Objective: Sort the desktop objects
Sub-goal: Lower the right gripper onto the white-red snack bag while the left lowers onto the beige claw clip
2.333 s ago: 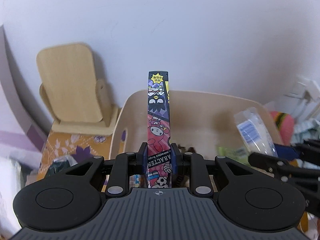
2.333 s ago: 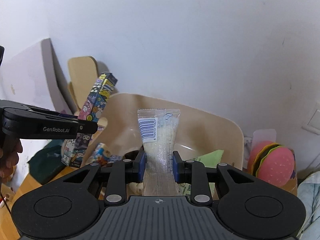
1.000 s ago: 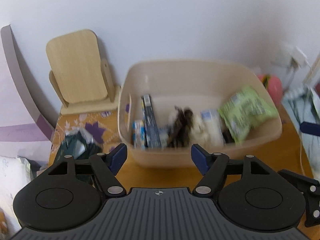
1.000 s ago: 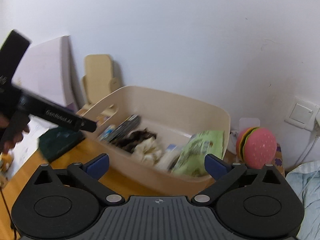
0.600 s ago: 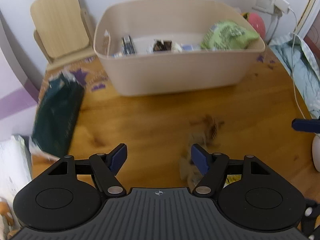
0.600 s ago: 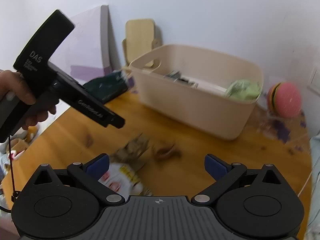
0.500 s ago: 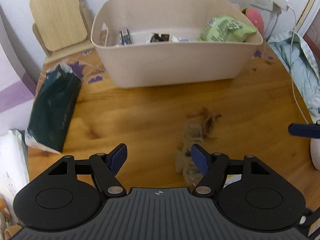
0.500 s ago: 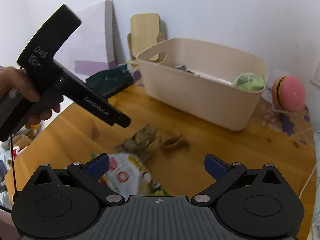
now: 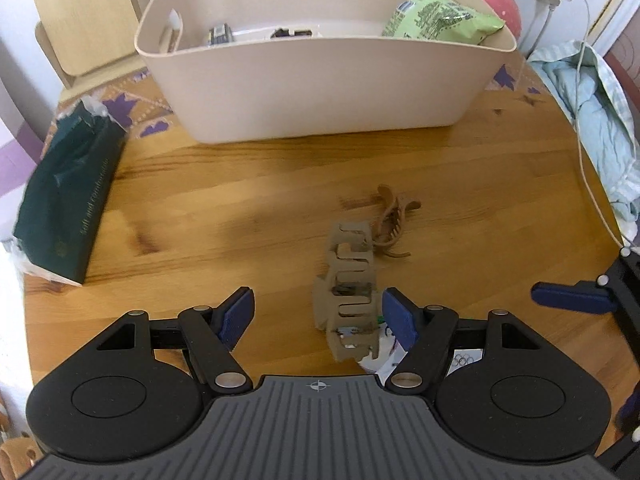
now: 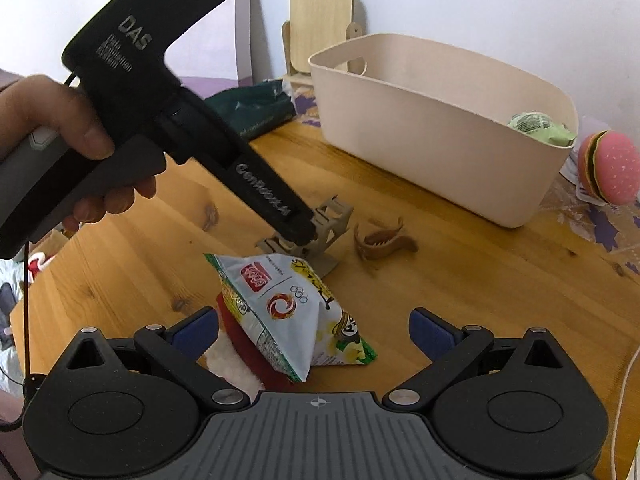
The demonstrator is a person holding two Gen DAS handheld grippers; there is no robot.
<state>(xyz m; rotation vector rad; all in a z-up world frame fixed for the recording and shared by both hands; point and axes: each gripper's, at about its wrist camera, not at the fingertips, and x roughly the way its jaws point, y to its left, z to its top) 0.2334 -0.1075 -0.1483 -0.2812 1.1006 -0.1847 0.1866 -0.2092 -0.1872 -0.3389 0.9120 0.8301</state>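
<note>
In the left wrist view my left gripper (image 9: 320,313) is open, low over the wooden table. A large taupe hair claw (image 9: 347,300) lies between its fingers, close to the right pad, not gripped. A small brown hair claw (image 9: 394,220) lies just beyond it. My right gripper (image 10: 314,332) is open above a white and green snack packet (image 10: 288,304); nothing presses on the packet. The right wrist view shows the left gripper (image 10: 298,230) held by a hand (image 10: 60,120), its tip over the taupe claw (image 10: 334,216), with the brown claw (image 10: 380,238) beside it.
A beige bin (image 9: 320,80) at the back holds a green snack bag (image 9: 440,20) and several small items. A dark green pack (image 9: 68,200) lies at the left, a wooden stand (image 9: 80,20) behind it. A burger toy (image 10: 612,168) and blue cloth (image 9: 592,120) sit at the right.
Earlier the left gripper held a cartoon box and the right a clear packet over the bin. Both are now open and empty, drawn back and lowered over the claws and snack packet.
</note>
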